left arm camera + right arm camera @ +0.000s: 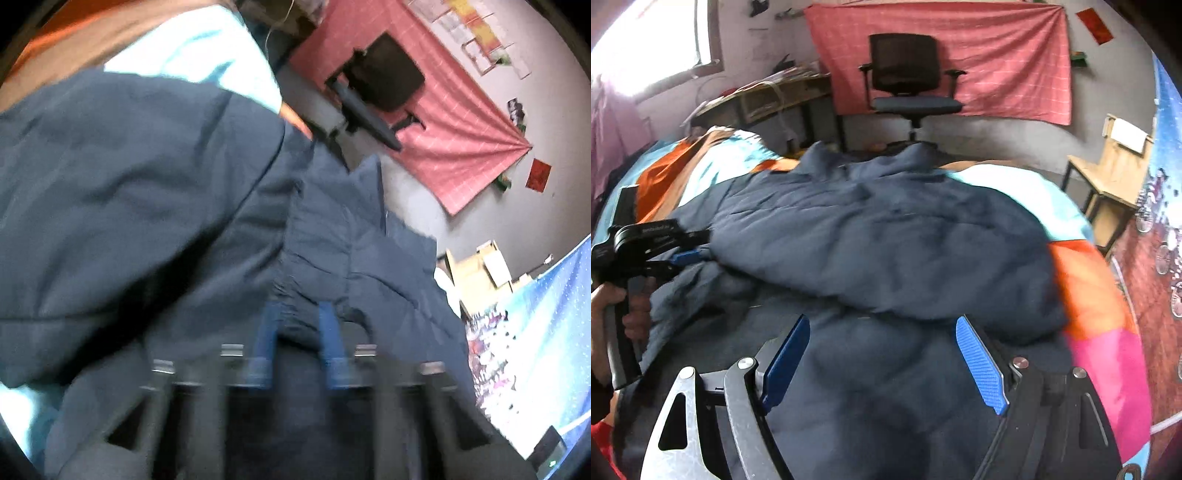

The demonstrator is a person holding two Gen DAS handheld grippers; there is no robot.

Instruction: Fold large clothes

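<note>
Two hand-held grippers with blue finger pads work over a large, puffy navy-blue padded jacket point(886, 236) that lies heaped across a bed covered by a bedspread of orange, pale blue and pink blocks point(1082, 291). The jacket takes up most of the bed top, its collar end bunched toward the far edge and a lower layer spreading toward the near edge. In the right wrist view, the right gripper point(882, 354) hangs just above the near part of the jacket with its two blue pads spread wide apart; nothing is pinched between them, only dark fabric lies below. At the left edge of the same view, the left gripper point(690, 255) reaches in sideways, held by the person's left hand point(613, 306) around its black handle, and its blue tips meet the jacket's side edge. The left wrist view, blurred, shows those tips drawn close together with a gathered fold of the navy fabric clamped between them. Beyond the bed stand a black mesh-backed office chair point(908, 81), a pink checked cloth hung on the grey wall point(1004, 51), and a light wooden chair point(1115, 173) at the right.
</note>
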